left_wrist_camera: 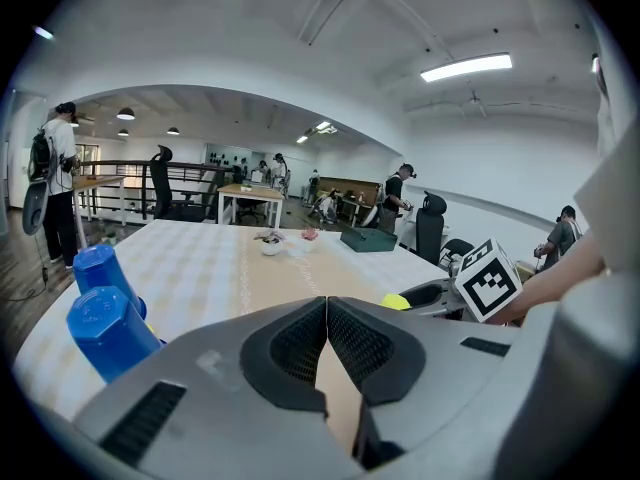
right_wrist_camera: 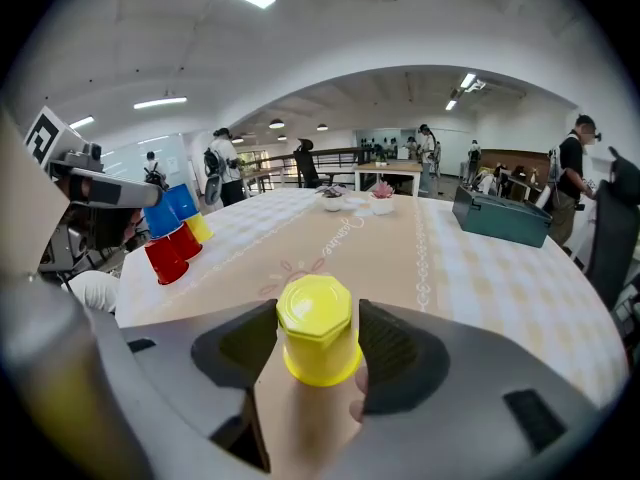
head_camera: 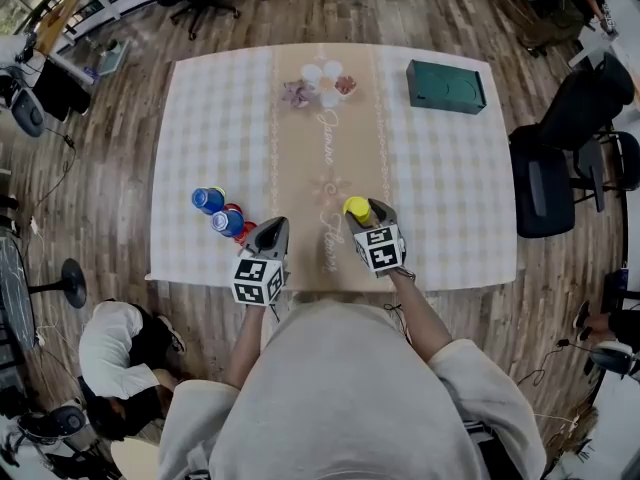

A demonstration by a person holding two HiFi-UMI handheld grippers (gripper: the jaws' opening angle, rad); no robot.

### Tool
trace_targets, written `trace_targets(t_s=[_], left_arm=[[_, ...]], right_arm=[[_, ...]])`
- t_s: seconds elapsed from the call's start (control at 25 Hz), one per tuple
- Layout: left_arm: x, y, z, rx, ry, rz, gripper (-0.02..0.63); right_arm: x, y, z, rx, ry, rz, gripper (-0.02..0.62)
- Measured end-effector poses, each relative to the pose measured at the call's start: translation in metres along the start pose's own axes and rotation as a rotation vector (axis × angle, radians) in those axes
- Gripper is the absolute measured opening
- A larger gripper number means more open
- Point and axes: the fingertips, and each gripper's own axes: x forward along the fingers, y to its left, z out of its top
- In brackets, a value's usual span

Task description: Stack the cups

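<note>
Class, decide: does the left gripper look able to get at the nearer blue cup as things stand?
Probably yes: the nearer blue cup stands close on the left gripper's left, its top clear, though a red cup crowds it. The jaws are shut and empty, so must open first.

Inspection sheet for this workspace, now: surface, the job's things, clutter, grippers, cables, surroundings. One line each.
Surface: table under a checked cloth with a beige runner.
Job's things: yellow cup, upside down, near edge; blue cups and red cups grouped on the person's left.
Clutter: green box at the far right; small pots at the far middle.
Grippers: left gripper jaws together, nothing between; right gripper jaws against the yellow cup's sides.
Cables: one cable on the floor left of the table.
Surroundings: wood floor, office chairs, a crouching person.
</note>
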Motion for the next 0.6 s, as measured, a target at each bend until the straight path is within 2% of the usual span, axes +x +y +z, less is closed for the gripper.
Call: trace_targets(t_s=[0.6], left_arm=[[-0.0070, 0.0097, -0.0008, -0.020, -0.014, 0.029, 0.014]], right_arm=[[0.0019, 0.0018, -0.0018, -0.012, 0.004, -0.001, 0.235]])
